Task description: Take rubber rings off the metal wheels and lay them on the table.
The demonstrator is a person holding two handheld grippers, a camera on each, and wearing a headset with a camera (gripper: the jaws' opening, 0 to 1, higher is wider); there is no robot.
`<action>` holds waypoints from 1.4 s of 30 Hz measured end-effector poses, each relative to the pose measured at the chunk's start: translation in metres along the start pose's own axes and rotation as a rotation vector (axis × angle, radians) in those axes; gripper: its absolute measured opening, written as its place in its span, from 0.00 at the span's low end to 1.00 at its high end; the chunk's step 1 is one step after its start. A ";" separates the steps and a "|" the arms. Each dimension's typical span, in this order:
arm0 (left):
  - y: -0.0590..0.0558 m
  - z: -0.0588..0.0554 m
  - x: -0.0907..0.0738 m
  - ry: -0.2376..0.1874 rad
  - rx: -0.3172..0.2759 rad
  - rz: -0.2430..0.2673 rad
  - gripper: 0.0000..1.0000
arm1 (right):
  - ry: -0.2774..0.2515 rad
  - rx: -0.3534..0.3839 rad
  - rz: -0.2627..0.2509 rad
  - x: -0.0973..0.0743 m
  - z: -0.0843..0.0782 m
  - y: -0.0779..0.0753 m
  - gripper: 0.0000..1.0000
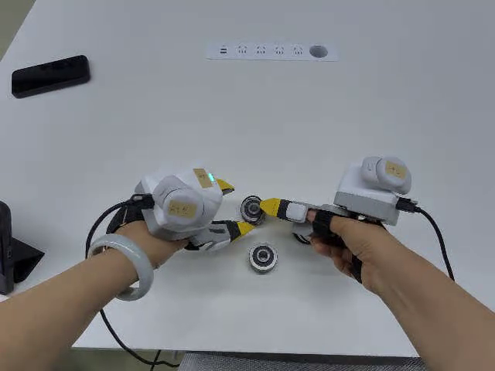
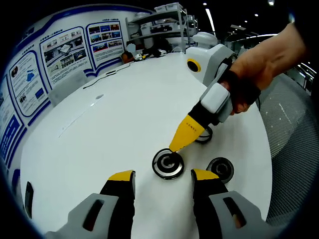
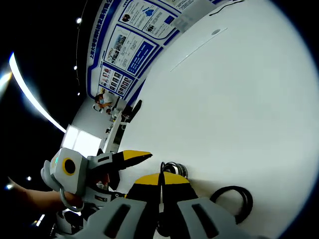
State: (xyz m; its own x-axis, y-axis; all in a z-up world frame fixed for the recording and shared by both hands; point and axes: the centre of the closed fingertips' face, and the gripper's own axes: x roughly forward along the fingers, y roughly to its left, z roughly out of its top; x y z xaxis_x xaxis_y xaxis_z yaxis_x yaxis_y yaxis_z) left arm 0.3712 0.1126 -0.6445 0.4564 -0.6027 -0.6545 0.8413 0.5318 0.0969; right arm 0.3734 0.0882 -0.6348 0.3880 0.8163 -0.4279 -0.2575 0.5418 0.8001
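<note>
Progress: one loose rubber ring (image 3: pixel 231 188) lying flat on the counter (image 1: pixel 309 116), just beside the right gripper (image 1: pixel 271 206), so counted as done. Two metal wheels left.

Near wheel (image 2: pixel 168 164) flat on the counter between the grippers, dark outer band showing in the left gripper view; ring judged not yet off. Second wheel (image 1: pixel 263 257) just beside it, closer to the person, apart from both grippers, also dark-rimmed; judged untouched.

Left gripper (image 1: pixel 234 207): jaws released, spread wide, pointing at the near wheel without contact.

Right gripper: jaws clenched tip to tip, nothing seen between them, point resting at the near wheel's rim. Likely prying at the band; cannot confirm.

Surroundings: power strip (image 1: pixel 267 52) and black box (image 1: pixel 50 75) far back, well apart from the work. Gripper cable (image 1: pixel 433 224) trailing off the front edge. Nothing obstructing except the wheels sitting close together.
</note>
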 end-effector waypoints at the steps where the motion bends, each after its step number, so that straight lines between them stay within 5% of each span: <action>1: 0.000 0.000 -0.001 -0.007 -0.005 0.003 0.50 | 0.000 -0.001 0.001 0.000 0.000 0.001 0.02; 15: 0.001 0.007 -0.011 -0.115 -0.080 -0.003 0.57 | -0.027 0.018 0.049 -0.006 -0.002 0.017 0.02; 27: -0.003 0.001 -0.019 -0.143 -0.102 -0.003 0.64 | -0.080 0.041 0.103 -0.025 0.000 0.038 0.02; 34: -0.007 -0.002 -0.027 -0.161 -0.122 0.007 0.66 | -0.116 0.074 0.082 -0.048 -0.001 0.025 0.02; 42: -0.009 -0.004 -0.032 -0.163 -0.131 0.021 0.63 | -0.141 0.106 0.012 -0.068 -0.003 -0.006 0.02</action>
State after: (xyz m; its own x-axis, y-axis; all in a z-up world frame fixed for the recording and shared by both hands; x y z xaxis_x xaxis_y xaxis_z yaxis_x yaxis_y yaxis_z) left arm 0.3478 0.1302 -0.6275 0.5230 -0.6734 -0.5225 0.7912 0.6116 0.0037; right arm 0.3457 0.0302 -0.6122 0.5078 0.7825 -0.3603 -0.1711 0.5015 0.8480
